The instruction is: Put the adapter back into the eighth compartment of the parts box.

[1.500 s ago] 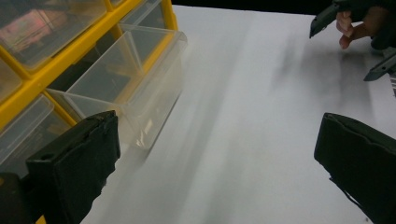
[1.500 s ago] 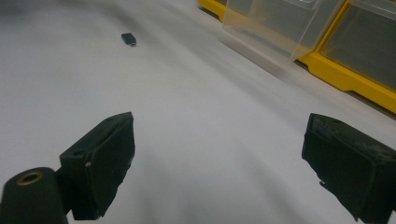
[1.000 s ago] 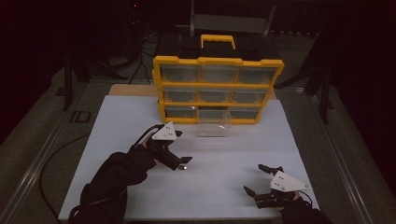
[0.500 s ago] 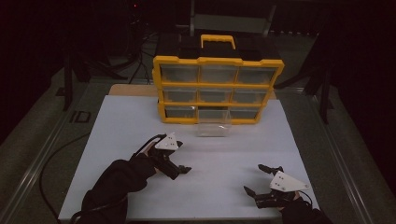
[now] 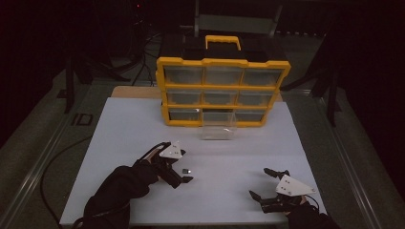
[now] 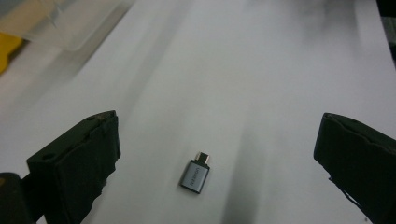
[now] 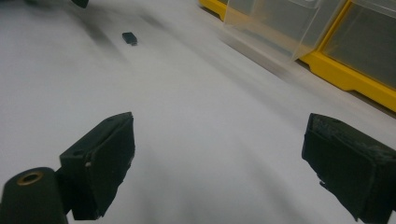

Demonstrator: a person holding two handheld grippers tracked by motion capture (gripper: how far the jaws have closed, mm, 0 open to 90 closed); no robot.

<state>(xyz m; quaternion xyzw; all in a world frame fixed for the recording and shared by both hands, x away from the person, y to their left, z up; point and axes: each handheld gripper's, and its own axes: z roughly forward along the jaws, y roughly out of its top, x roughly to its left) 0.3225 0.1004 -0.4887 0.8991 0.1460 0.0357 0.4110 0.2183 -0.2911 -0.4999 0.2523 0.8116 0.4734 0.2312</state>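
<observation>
A small grey USB adapter [image 6: 196,172] lies flat on the white table top, seen in the high view as a dark speck [image 5: 187,170]. My left gripper [image 5: 185,167] hovers over it, open, with the adapter between its jaws and touching neither [image 6: 218,126]. My right gripper [image 5: 260,182] rests open near the table's front right with nothing between its jaws [image 7: 222,126]. From there the adapter [image 7: 129,38] shows far off at the upper left.
A yellow drawer organizer [image 5: 222,90] with clear drawers stands at the back of the white board [image 5: 119,129]. One clear drawer [image 5: 218,126] is pulled out in front of its bottom row, also seen as the clear drawer [image 7: 280,23] in the right gripper view.
My left gripper has moved toward the near edge and lower, coming down around the adapter. The right gripper has not moved.
</observation>
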